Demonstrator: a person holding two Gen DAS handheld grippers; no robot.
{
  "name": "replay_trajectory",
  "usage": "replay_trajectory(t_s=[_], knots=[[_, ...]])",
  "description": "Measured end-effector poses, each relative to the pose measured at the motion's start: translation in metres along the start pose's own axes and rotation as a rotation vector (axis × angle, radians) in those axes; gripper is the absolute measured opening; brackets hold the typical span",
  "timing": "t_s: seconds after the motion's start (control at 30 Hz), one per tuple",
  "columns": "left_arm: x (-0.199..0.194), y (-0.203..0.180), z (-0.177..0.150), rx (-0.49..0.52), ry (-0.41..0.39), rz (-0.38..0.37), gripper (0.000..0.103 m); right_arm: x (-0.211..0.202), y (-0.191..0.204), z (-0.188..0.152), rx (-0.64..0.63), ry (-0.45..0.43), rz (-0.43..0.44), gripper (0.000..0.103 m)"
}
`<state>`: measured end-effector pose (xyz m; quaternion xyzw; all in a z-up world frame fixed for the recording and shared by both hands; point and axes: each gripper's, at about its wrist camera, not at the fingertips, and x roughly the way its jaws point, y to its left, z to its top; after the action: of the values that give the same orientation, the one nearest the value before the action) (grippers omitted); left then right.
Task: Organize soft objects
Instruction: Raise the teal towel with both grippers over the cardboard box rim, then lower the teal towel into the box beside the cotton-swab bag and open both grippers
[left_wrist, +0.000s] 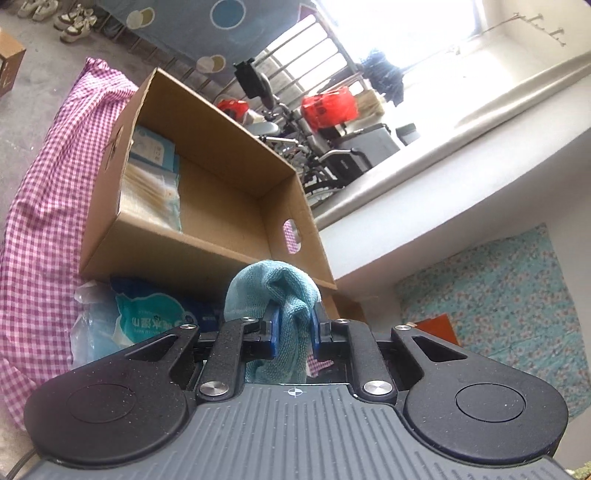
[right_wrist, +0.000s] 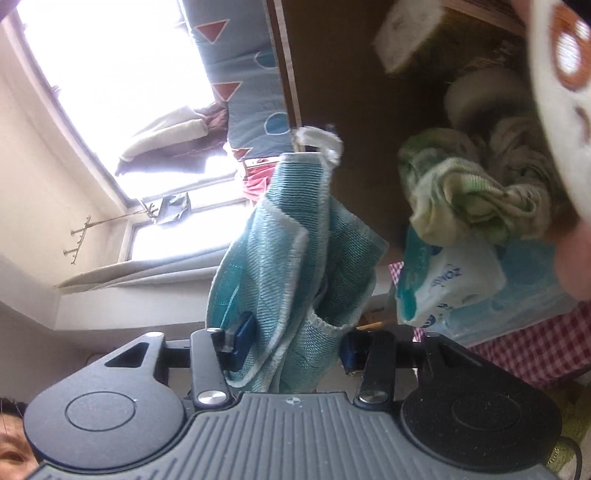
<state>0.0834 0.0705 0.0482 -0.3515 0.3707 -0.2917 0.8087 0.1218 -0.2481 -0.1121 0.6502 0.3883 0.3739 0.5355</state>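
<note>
1. The left gripper (left_wrist: 291, 328) is clamped on a bunched light-blue cloth (left_wrist: 273, 288); its blue pads (left_wrist: 274, 332) pinch a fold, and the rest mounds above the fingertips and trails down behind them.
2. The right gripper (right_wrist: 291, 343) is clamped on a teal towel (right_wrist: 291, 254), which stands up and forward from the jaws, its long axis running away from the gripper to a white hanging loop (right_wrist: 321, 142) at the far corner.
3. Whether the two grippers share one cloth or hold two, I cannot tell.
4. Just ahead of the left gripper and a little to its left sits an open cardboard box (left_wrist: 207, 258), its near wall close beyond the cloth. The left hand looks nearer to it, so the drop is probably forward over that wall.
5. Flat packets (left_wrist: 151, 184) lie along the box's left side; its right half is bare cardboard.
6. Both cloths are soft ribbed terry with stitched hems; the box is stiff, with a cut handle slot (left_wrist: 291, 236).
7. A plastic tissue pack (left_wrist: 147, 317) lies left of the left gripper on a pink checked sheet (left_wrist: 40, 221).
</note>
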Motion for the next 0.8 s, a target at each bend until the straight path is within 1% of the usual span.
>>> replay_trajectory(t_s=[0.13,0.2,0.3,0.4,0.47,0.57,0.63,0.67,0.7,0.77,0.8], knots=[[-0.002,-0.014,0.021,0.081,-0.034,-0.024,0.015,0.01,0.04,0.005,-0.139,-0.006,0.005,0.04],[0.001,-0.017,0.035,0.111,-0.047,-0.021,0.015,0.017,0.061,0.012,-0.2,-0.009,0.001,0.04],[0.01,-0.015,0.056,0.144,-0.055,-0.001,0.015,0.029,0.09,0.027,-0.284,-0.015,-0.02,0.04],[0.027,-0.003,0.078,0.14,-0.04,0.039,0.015,0.042,0.11,0.045,-0.329,-0.018,-0.074,0.04],[0.042,0.011,0.09,0.124,-0.017,0.076,0.015,0.052,0.113,0.056,-0.346,-0.017,-0.124,0.04],[0.066,0.032,0.103,0.109,0.034,0.137,0.015,0.072,0.107,0.072,-0.326,0.004,-0.227,0.04],[0.081,0.044,0.11,0.111,0.07,0.186,0.015,0.078,0.1,0.077,-0.316,0.024,-0.308,0.04],[0.087,0.05,0.112,0.111,0.093,0.209,0.015,0.084,0.097,0.081,-0.311,0.038,-0.35,0.04],[0.092,0.055,0.115,0.113,0.115,0.228,0.015,0.09,0.095,0.085,-0.305,0.056,-0.397,0.035],[0.1,0.061,0.117,0.127,0.157,0.264,0.015,0.104,0.096,0.09,-0.31,0.108,-0.469,0.038],[0.104,0.063,0.117,0.134,0.176,0.275,0.015,0.109,0.099,0.089,-0.326,0.139,-0.512,0.041]])
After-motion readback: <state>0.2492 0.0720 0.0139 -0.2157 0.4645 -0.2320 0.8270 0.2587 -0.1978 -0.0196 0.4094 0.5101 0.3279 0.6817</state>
